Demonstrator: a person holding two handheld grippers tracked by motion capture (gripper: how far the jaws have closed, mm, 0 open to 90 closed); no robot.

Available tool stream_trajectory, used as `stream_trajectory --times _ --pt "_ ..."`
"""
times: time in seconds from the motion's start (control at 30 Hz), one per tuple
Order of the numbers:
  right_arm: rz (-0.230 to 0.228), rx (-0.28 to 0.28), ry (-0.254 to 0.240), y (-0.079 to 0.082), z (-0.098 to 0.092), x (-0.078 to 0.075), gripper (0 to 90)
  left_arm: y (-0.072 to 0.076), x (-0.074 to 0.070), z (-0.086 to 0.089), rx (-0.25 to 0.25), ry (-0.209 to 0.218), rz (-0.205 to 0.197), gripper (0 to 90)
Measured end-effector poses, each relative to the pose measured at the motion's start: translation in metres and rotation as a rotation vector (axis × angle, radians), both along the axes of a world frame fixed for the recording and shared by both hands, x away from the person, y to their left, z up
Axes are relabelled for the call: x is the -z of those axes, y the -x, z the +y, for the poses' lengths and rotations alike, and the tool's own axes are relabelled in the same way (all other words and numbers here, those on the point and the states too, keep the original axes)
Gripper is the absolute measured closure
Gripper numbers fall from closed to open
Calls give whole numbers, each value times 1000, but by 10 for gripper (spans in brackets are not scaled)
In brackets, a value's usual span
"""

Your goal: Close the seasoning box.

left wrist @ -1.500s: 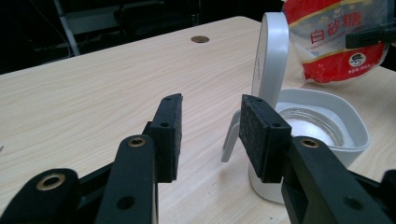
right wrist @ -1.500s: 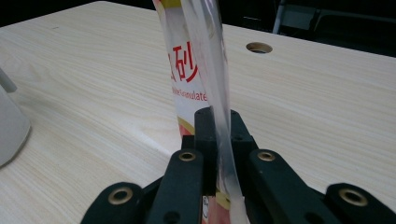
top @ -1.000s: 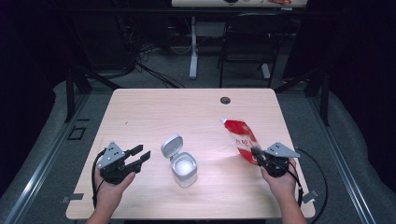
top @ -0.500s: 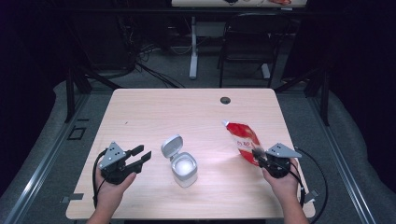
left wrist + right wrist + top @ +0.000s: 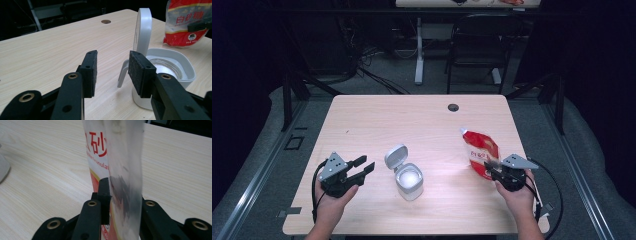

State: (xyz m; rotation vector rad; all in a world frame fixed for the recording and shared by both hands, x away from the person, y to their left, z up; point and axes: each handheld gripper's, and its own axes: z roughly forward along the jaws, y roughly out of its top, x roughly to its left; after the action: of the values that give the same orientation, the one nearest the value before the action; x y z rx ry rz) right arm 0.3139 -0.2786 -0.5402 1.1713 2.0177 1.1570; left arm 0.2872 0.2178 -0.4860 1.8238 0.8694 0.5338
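Two jaws of the right gripper (image 5: pixel 493 169), lower right, have just been opening around the sugar pouch (image 5: pixel 480 151), seemingly releasing it on the counter (image 5: pixel 422 120). Left gripper (image 5: pixel 362 167), lower left, waits with jaws apart; next likely closing the open container (image 5: pixel 409 181).

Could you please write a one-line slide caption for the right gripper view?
Right gripper with its jaws just opening around the red-and-white sugar pouch standing on the wooden table.

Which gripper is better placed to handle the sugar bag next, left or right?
Right. The right gripper has the red sugar bag between its jaws, which have just been opening. The left gripper stands open on the far side of the open white container, well away from the bag.
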Motion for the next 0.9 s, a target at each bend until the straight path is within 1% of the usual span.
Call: stream_trajectory --times 0.07,0.13,0.17,0.2,0.23,0.27,0.37,0.4,0.43,0.47,0.6,0.63,0.77,0.83,0.9 --pt "3 4 -1 0 -2 0 774 0 0 0 -1 1 0 594" --pt "9 5 10 0 -3 1 770 0 0 0 -1 5 -3 594" --pt "8 5 0 0 -3 1 769 -1 0 0 0 5 -3 594" --pt "11 4 1 1 -4 1 767 -1 0 0 1 7 -3 593" --pt "18 3 19 1 -6 0 765 -1 0 -1 2 10 -5 593" --pt "13 1 -2 1 -5 2 762 -1 0 -1 3 10 -5 593" --pt "13 2 3 2 -6 2 748 -2 0 -2 5 5 -3 593" --pt "15 1 13 3 -7 1 743 -2 0 -2 5 6 -4 593" --pt "12 -3 0 3 -7 2 737 -2 0 -2 5 7 -4 593" --pt "13 1 -3 4 -7 2 728 -2 0 -2 4 8 -4 592" --pt "12 -12 5 5 -8 2 696 -3 0 -3 6 11 -7 592" --pt "9 -8 -10 7 -8 2 690 -3 0 -3 7 13 -8 592" --pt "8 -10 -4 9 -9 1 649 -4 -1 -3 8 10 -5 592" --pt "7 -7 -4 10 -9 2 626 -5 -1 -3 8 16 -7 592" --pt "9 -9 11 12 -9 2 614 -6 -1 -4 10 17 -8 594"
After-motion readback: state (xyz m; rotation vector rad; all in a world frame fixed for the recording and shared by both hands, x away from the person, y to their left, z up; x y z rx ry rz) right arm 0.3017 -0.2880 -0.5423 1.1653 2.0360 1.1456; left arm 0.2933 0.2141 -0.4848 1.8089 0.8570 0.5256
